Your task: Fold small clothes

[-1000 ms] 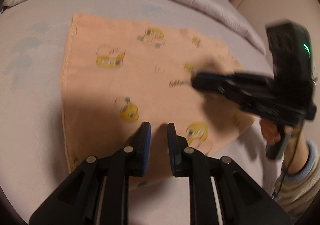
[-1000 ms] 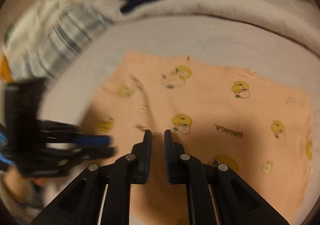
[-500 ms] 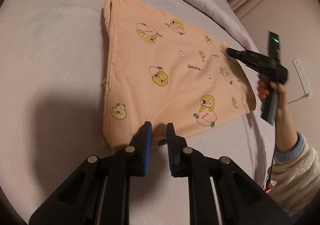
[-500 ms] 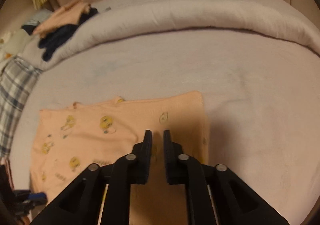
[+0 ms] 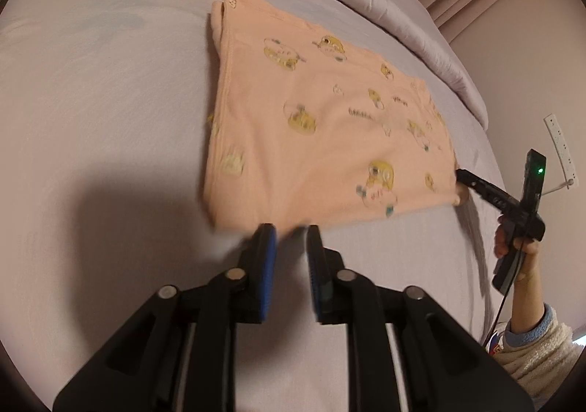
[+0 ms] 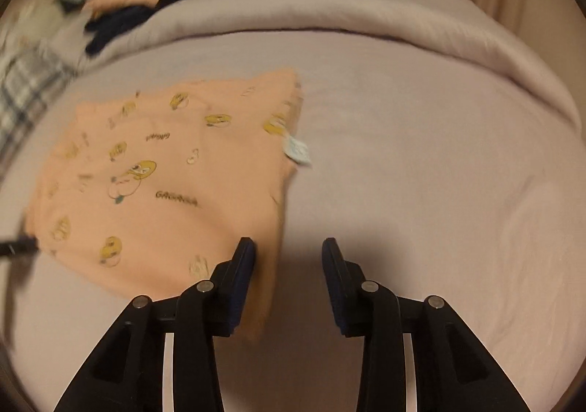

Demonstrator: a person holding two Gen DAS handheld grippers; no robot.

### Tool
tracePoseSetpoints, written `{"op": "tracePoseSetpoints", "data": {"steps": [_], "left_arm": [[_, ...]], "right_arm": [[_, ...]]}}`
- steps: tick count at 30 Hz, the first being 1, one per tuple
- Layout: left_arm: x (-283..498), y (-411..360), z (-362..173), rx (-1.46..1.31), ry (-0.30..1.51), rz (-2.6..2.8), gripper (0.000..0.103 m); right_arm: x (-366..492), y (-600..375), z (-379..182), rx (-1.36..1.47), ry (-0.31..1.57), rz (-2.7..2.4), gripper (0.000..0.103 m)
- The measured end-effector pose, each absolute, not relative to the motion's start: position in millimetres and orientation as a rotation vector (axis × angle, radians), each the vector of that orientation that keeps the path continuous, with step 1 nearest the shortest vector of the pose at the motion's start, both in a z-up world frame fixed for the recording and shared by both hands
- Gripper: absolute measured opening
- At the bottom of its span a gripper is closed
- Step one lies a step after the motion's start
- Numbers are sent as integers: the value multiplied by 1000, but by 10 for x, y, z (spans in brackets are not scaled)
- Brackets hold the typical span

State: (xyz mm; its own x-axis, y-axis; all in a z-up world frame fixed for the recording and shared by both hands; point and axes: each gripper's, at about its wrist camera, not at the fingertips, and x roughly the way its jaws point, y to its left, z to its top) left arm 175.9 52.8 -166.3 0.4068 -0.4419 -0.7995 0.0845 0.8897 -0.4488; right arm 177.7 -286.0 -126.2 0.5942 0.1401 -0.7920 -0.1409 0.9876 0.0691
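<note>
A peach garment [image 5: 322,140] printed with yellow ducks lies folded flat on the lilac bed sheet [image 5: 110,118]. My left gripper [image 5: 289,232] sits at its near edge, jaws opening with a narrow gap. The cloth's blurred edge is just past the tips and is not pinched. In the right wrist view the garment [image 6: 154,184] fills the left side, with a white label [image 6: 297,150] at its right edge. My right gripper [image 6: 288,247] is opening wide. A cloth corner lies loose beside its left finger [image 6: 243,265]. The left view shows the right gripper [image 5: 459,178] at the garment's right corner.
A rolled duvet [image 6: 366,19] runs along the far side of the bed. A pile of clothes [image 6: 135,5] and a plaid cloth [image 6: 22,89] lie at the far left. A person's hand [image 5: 516,254] in a fleece sleeve [image 5: 534,349] holds the right gripper. A power strip [image 5: 560,151] hangs on the wall.
Both grippers' jaws have spread apart. The right gripper swung from over the garment's middle to its right corner. The left one drew back to the near edge.
</note>
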Motion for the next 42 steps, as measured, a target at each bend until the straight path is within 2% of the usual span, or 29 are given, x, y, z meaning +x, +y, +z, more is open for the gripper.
{"op": "tracePoseSetpoints", "data": {"steps": [2,5,11,15,24,33,34,36,42], "left_arm": [[1626,584,-1646,-360,1095,-321,38],[1406,735,-1622,-416,1072,-285,48],[1182,955,-1638,-577,1026,-264,57],[1196,1032,-1666,-677,1016,-263,57],[1567,1155,-1769,-866,985,-314,58],[2242,1120,-1752,-832,1001,-358,58],[2306,1117,-1763,-828,1003,-364,58],[2456,1128,-1786,-837,1007,-381,58],[2838,1186,-1818,-846,1010,-405,56]], "right_arm": [[1660,-2933,-1248,12,916,137,36],[1386,-3010,-1214,47,894,143,36],[1044,-2802,-1097,51,838,208,40],[939,-2617,-1010,92,817,309,49],[1092,-2196,-1139,150,862,494,52],[1383,-1946,-1132,144,861,536,56],[1432,-1915,-1127,139,857,534,57],[1557,-1855,-1114,132,850,520,68],[2051,-1617,-1027,147,833,536,70]]}}
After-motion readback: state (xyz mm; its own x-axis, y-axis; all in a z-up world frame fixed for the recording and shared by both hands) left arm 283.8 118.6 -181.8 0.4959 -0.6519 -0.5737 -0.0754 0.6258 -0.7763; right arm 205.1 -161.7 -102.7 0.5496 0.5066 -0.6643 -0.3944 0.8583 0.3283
